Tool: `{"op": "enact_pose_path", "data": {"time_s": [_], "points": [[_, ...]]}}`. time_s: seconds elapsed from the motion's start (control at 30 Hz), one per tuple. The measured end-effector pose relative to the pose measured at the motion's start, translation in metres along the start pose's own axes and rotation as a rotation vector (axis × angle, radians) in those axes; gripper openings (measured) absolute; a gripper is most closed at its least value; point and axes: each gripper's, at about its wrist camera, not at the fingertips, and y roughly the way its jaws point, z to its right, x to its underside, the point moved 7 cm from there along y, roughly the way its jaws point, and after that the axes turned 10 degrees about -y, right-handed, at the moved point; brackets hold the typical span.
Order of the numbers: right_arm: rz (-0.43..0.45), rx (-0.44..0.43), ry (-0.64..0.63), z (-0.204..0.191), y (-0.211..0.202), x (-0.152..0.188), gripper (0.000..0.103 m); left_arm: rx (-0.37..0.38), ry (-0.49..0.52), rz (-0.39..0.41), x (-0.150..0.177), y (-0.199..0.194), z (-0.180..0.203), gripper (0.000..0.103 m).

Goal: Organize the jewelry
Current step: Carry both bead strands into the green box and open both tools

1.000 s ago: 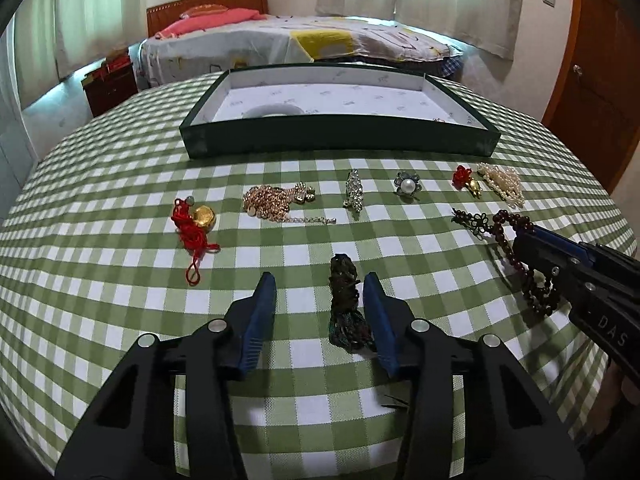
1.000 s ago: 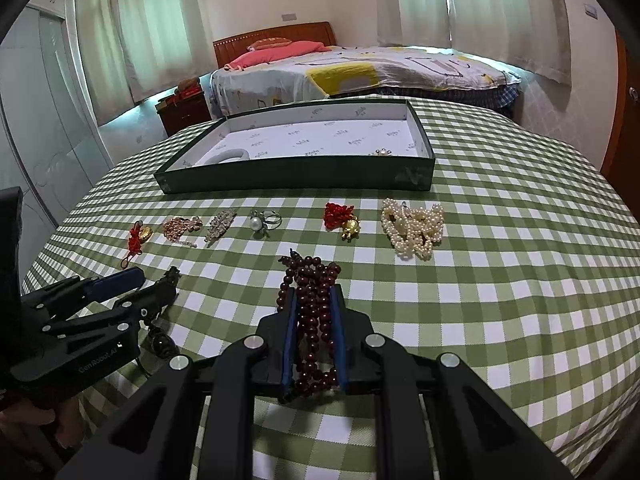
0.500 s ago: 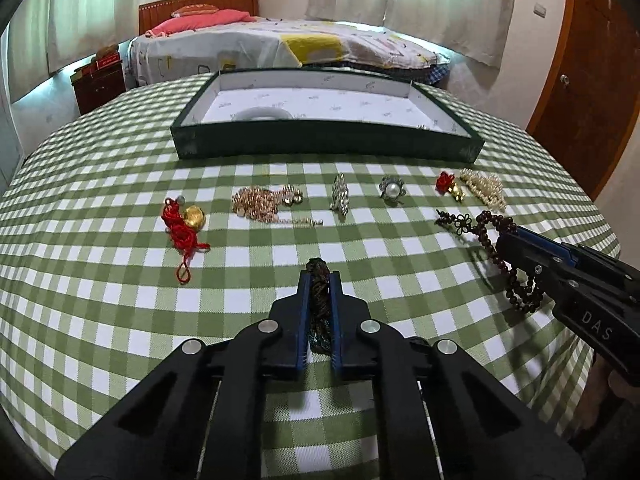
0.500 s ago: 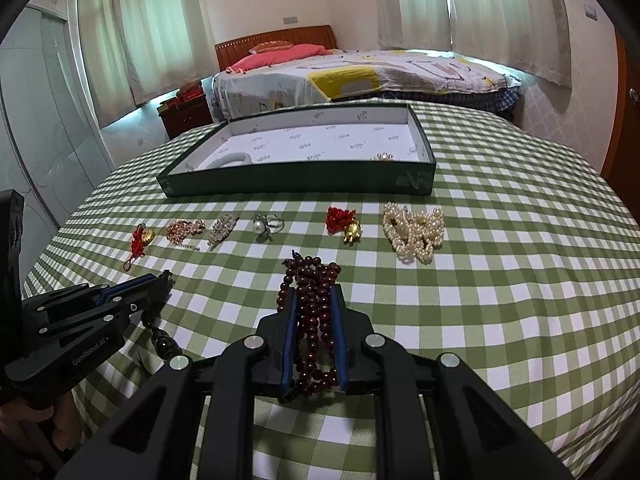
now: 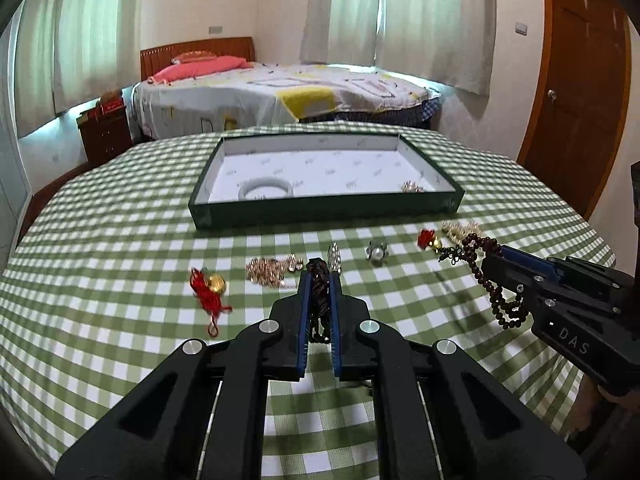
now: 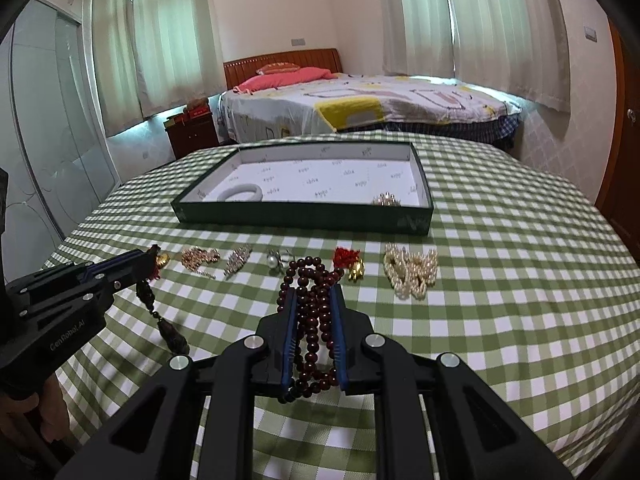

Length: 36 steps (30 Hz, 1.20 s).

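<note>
The left tongs (image 5: 319, 280) were closed tight on a dark braided cord ornament (image 5: 319, 296), whose tasselled end hung below them clear of the green-checked desk (image 5: 120, 240). The right tongs (image 6: 313, 300) were clamped on a dark red bead bracelet (image 6: 310, 280), its loops bunched between the blue pads (image 6: 289, 332) and spilling out at both ends, also lifted off the cloth.

On the desk beyond lay a row of pieces: a red knotted charm with a gold bead (image 5: 208, 286), a rose-gold chain (image 5: 266, 272), a crystal brooch (image 5: 334, 256), a pearl ring (image 5: 377, 250), a small red-and-gold charm (image 6: 350, 262) and a heap of pearl strands (image 6: 412, 270).

Behind the row stood a dark green tray (image 5: 320, 210) with a white printed lining. A white bangle (image 5: 265, 190) lay near its front left corner, and a small pearl cluster (image 6: 387, 200) near its front right corner.
</note>
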Motion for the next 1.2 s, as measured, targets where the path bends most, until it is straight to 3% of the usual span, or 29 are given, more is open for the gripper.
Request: {"op": "enact_pose_path", "data": {"time_s": [0.4, 0.73, 1.2], "points": [[0.08, 0.018, -0.024, 0.003, -0.014, -0.036, 0.017, 0.017, -0.004, 0.07, -0.039, -0.007, 0.002, 0.009], [0.163, 0.029, -0.056, 0.01, -0.007, -0.09, 0.017, 0.053, 0.01, 0.14, -0.091, 0.002, 0.018, 0.009], [0.216, 0.024, -0.061, 0.027, 0.037, -0.149, 0.017, 0.091, 0.021, 0.216, -0.166, 0.054, 0.042, 0.009]]}}
